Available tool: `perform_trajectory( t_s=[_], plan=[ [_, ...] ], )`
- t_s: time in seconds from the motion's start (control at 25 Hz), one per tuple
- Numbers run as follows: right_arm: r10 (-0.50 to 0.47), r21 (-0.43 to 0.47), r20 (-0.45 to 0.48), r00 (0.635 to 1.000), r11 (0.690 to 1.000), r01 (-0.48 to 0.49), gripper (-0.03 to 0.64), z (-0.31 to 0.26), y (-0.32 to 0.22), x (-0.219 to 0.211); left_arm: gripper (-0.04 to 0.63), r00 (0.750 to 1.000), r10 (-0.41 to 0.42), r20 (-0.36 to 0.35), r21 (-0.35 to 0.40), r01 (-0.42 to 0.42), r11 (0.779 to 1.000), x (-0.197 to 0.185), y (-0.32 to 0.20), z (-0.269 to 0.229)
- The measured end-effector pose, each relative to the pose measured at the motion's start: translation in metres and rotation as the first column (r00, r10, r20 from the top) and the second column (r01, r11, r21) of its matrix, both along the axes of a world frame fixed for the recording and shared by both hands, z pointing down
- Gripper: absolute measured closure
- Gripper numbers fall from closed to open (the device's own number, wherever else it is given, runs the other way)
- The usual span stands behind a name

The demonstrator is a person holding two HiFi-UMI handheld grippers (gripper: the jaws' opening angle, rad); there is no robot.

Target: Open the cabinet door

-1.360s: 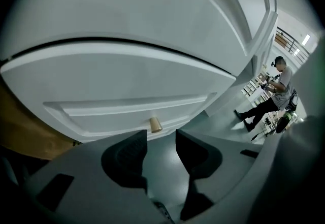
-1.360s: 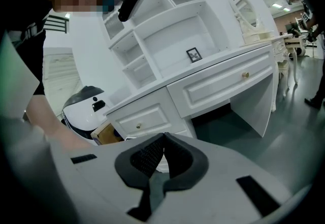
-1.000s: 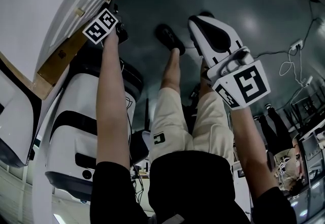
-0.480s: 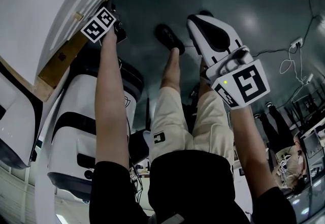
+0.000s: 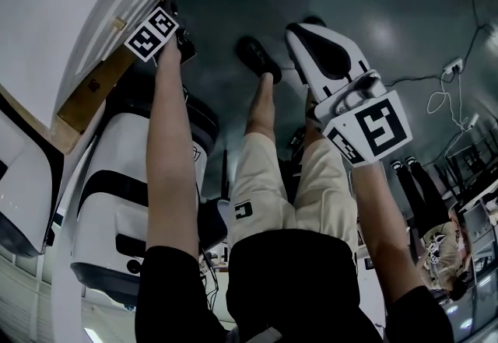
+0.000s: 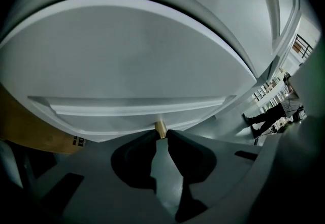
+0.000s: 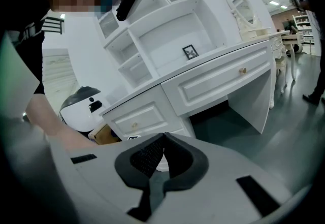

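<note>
Knob (image 6: 160, 128) is the only handhold: small, brass-coloured and round. It stands right between the tips of the left claw (image 6: 161, 134), at the lower edge of the white cabinet door (image 6: 142, 65). That door fills nearly everything ahead of and above the claw. The jaws are closing on the knob with a pad close on either side, and I judge they have not bitten down yet.

The door looks like a painted panel, stiff and hard, hung on hinges. It should swing freely with modest weight once any catch lets go. The knob is probably smooth and a little slippery, and it gives the pads very little surface. The best hold would be behind its head, on the neck, so the pull cannot slide the pads off the front. The pull should follow the door's arc, because a straight tug could twist the knob out of the grip.

Further right, the right claw (image 7: 163, 138) has its jaws together with nothing between them. Ahead of it, well apart, stands a white desk (image 7: 218, 83) with drawers, which has no part in this step
</note>
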State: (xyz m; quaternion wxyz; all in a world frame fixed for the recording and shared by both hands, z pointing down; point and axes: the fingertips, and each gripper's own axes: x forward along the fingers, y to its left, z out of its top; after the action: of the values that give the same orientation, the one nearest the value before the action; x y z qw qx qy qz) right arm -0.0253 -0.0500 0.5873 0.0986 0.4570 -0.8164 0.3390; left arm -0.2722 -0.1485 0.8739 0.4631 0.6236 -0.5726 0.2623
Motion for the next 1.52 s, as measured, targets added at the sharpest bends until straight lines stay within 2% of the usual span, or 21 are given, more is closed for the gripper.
perform_trajectory(
  t_s=[0.36,0.84,1.2,1.52],
  plan=[
    [-0.032,-0.002,0.017,0.999,0.999,0.032,0.598,0.004,0.005,-0.014,0.511,1.000,0.002,-0.010,-0.009,-0.002,1.000,0.004,0.020,0.000],
    [-0.151,0.010,0.024,0.988,0.989,0.150,0.598,-0.002,0.010,-0.039,0.511,0.999,0.012,-0.031,-0.039,-0.013,0.999,0.016,0.071,0.001],
    [-0.209,0.004,0.033,0.977,0.978,0.209,0.598,-0.001,0.021,-0.040,0.511,1.000,-0.022,-0.018,-0.062,0.021,0.998,0.029,0.112,0.000],
    [-0.260,-0.001,0.038,0.965,0.966,0.260,0.598,0.004,0.033,-0.041,0.511,1.000,-0.019,-0.021,-0.083,0.017,0.996,0.041,0.149,0.003]
  ],
)
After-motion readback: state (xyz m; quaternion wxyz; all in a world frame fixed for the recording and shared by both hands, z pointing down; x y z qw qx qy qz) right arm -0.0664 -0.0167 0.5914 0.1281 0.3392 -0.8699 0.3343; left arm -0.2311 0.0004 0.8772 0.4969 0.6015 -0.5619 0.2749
